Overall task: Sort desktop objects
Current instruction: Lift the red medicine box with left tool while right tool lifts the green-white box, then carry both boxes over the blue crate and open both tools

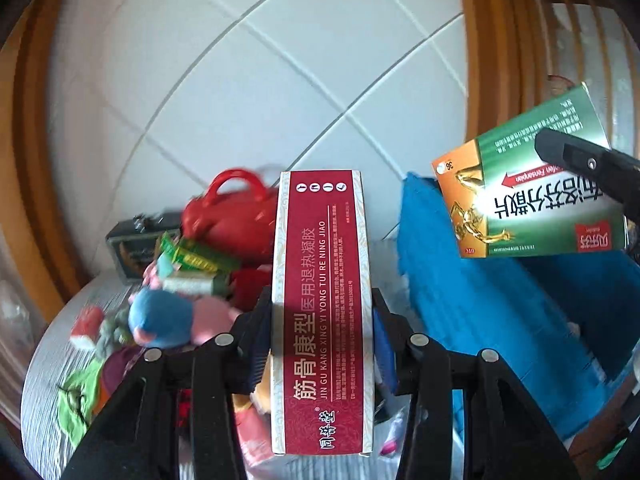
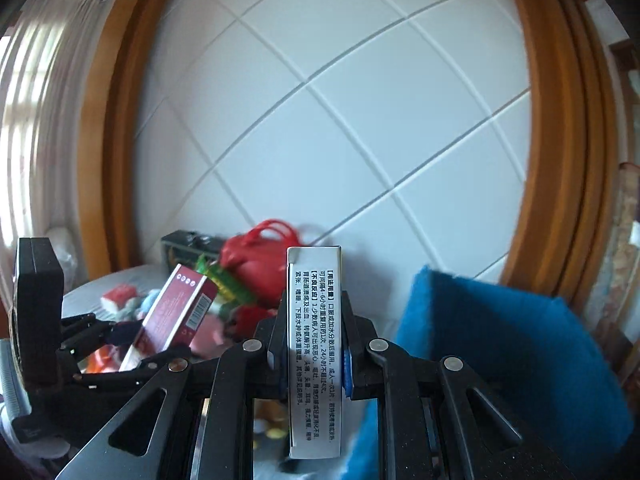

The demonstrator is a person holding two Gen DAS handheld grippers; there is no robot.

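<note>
Now mid-carry | left gripper (image 1: 322, 340) clamps red box (image 1: 322, 304) | right gripper (image 2: 314, 344) clamps green box (image 1: 532, 196) (white edge up) | next: drop into blue bin (image 1: 500, 300) at 3 o'clock

the heap of small things (image 1: 188, 280) left of the left claw (image 1: 322, 328) is motion-blurred, so single items are hard to name. the red box (image 1: 322, 312) hides what lies behind it between the fingers. the right claw (image 1: 580, 164) is cut by the picture's right edge. the blue bin (image 2: 500, 344) beside the right claw runs out of view below.
</note>
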